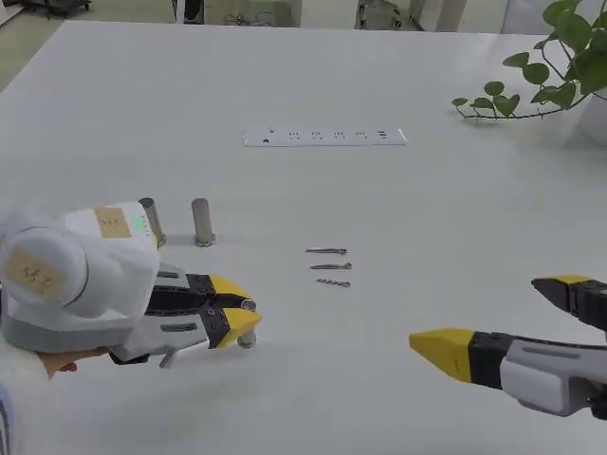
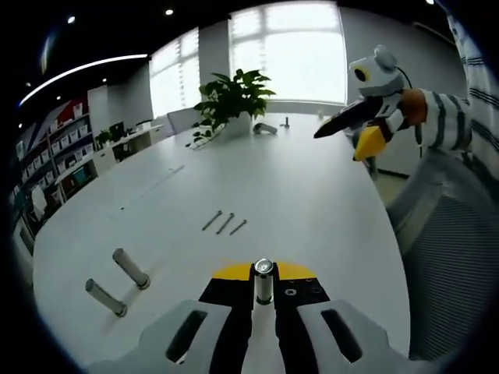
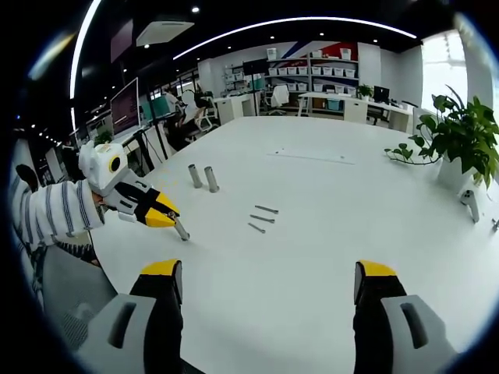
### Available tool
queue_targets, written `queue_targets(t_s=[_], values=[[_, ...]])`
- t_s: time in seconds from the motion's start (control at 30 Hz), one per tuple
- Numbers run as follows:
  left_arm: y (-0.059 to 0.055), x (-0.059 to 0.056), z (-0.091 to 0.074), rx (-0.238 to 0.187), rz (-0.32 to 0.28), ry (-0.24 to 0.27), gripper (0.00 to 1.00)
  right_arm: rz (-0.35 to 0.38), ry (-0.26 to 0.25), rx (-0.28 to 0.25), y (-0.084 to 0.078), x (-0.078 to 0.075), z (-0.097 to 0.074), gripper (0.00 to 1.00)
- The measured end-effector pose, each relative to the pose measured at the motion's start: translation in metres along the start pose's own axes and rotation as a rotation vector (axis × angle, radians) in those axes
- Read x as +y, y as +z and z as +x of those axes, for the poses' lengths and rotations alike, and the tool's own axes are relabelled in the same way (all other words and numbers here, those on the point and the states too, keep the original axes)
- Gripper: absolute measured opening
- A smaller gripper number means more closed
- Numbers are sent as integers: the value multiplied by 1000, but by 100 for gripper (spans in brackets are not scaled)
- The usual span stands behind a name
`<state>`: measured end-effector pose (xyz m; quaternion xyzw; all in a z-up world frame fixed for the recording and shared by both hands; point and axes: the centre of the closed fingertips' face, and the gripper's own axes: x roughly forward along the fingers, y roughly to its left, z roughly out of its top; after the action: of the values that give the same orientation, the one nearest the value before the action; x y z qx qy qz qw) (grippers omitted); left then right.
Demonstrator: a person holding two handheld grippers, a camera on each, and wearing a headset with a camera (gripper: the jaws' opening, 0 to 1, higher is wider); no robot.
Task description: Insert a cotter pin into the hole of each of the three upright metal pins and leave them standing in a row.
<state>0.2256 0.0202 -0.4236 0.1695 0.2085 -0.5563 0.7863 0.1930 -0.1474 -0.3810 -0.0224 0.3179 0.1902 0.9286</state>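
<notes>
Metal pin (image 2: 263, 284) in L gripper (image 1: 246, 311); R gripper (image 3: 268, 273) gaping, well apart.

Metal pins: three. Two stand free, left standing pin (image 1: 151, 220) and right standing pin (image 1: 202, 222). Third metal pin (image 1: 247, 339) clamped between jaws of left gripper (image 1: 248, 308).
Cotter pins: three, lying side by side: top cotter pin (image 1: 326, 251), middle cotter pin (image 1: 331, 266), bottom cotter pin (image 1: 333, 282).
Grippers: two, counting right gripper (image 1: 474, 311), jaws spread.
Power strip (image 1: 324, 137): one.
Potted plant (image 1: 560, 66): one.
</notes>
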Motion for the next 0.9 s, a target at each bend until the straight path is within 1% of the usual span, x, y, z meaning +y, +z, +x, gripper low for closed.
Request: queue_targets(t_s=[0.23,0.37,0.5,0.63,0.73,0.9], values=[[-4,-9,6,1,-5,-35,5,0,3,5,-1,2,1,90],[-8,-13,9,15,12,-51,5,-3,3,8,-1,2,0,90],[-10,-15,10,16,2,-63,5,-3,4,9,-1,2,0,90],[-13,-17,12,23,-5,-67,5,-4,6,12,-2,2,1,90],[-13,-16,11,16,-13,-60,5,-5,9,12,-2,3,1,90],[-14,-18,9,18,-7,-62,5,-9,11,11,-2,3,0,90]])
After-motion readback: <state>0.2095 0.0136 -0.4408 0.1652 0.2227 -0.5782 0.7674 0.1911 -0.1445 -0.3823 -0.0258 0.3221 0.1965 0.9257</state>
